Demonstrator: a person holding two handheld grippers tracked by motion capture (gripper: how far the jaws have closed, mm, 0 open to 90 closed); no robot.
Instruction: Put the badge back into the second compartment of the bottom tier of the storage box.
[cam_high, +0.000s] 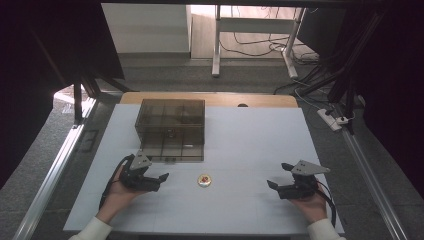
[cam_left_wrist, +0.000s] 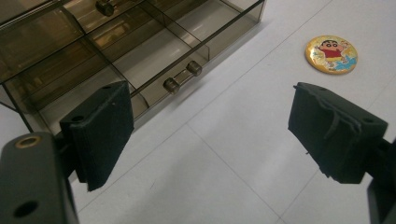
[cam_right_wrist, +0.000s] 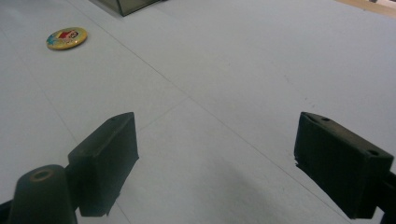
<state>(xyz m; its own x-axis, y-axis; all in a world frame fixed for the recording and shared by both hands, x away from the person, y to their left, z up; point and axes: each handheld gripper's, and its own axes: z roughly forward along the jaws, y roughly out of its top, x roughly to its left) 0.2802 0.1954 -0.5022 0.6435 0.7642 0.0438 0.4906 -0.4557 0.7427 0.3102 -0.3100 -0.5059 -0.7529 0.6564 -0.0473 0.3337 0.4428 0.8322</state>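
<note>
Table (cam_high: 250, 150) holding one smoky drawer box (cam_high: 171, 129), one cartoon badge (cam_high: 204, 180), two tongs, left (cam_high: 156, 181) and right (cam_high: 278, 176), both released, empty.

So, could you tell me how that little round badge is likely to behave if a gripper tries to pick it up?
The badge lies flat and thin on the table, so pads may struggle to get under it. Its glossy face looks slippery; it would probably slide rather than roll.

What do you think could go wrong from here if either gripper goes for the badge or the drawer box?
The round cartoon badge lies flat on the smooth white table, so the left gripper, whose jaws are wide open, may push it along rather than lift it.

The smoked clear drawer box looks light; pulling its small drawer knobs could drag the whole box unless the right gripper, also open, steadies it.
</note>
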